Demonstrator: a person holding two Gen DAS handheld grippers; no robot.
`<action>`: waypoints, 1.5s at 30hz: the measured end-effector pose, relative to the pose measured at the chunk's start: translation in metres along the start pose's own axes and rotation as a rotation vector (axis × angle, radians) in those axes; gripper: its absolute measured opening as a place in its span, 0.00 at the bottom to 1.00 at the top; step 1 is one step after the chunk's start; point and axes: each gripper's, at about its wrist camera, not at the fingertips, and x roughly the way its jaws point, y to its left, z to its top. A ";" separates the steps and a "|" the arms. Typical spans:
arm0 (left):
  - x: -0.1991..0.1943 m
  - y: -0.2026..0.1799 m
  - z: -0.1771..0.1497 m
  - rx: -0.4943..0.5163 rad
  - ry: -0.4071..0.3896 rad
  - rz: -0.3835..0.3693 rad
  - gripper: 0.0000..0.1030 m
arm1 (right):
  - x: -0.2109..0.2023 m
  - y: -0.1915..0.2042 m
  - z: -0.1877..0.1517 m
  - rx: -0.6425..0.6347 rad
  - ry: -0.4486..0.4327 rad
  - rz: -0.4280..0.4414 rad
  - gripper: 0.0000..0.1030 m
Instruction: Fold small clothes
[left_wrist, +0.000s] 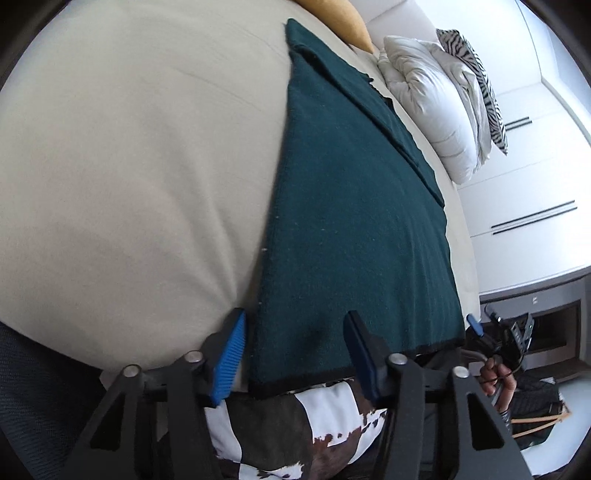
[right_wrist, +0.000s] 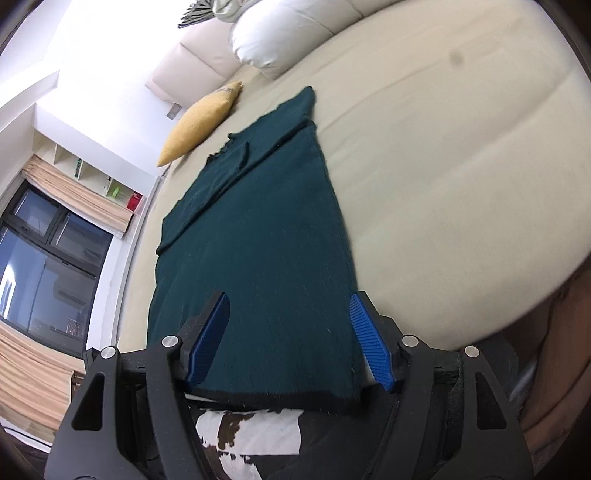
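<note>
A dark green cloth (left_wrist: 354, 229) lies folded on the bed (left_wrist: 129, 166). Left hand-held gripper (left_wrist: 295, 354) and right hand-held gripper (right_wrist: 291, 339) gape wide, apparently gripping nothing. No legible writing.

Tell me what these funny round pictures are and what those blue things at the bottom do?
A person holds a grabbing tool, called a gripper, in each hand. Each gripper has a small camera with a very wide lens, so everything looks bent and round. One picture comes from the left gripper, the other from the right gripper. The blue things are their finger pads. Both grippers are open and hold nothing. They are at the near edge of a dark green cloth lying flat on a cream bed. Farther back are a yellow cushion and a white pillow.
</note>
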 end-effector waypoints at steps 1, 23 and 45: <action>-0.001 0.002 0.000 -0.006 0.002 -0.002 0.42 | -0.002 -0.002 -0.002 0.002 0.006 -0.008 0.64; -0.010 -0.008 -0.002 0.081 -0.031 0.032 0.06 | 0.020 -0.017 -0.014 -0.033 0.277 -0.204 0.25; -0.065 -0.049 0.080 -0.006 -0.283 -0.272 0.05 | 0.017 0.036 0.074 0.080 -0.004 0.244 0.06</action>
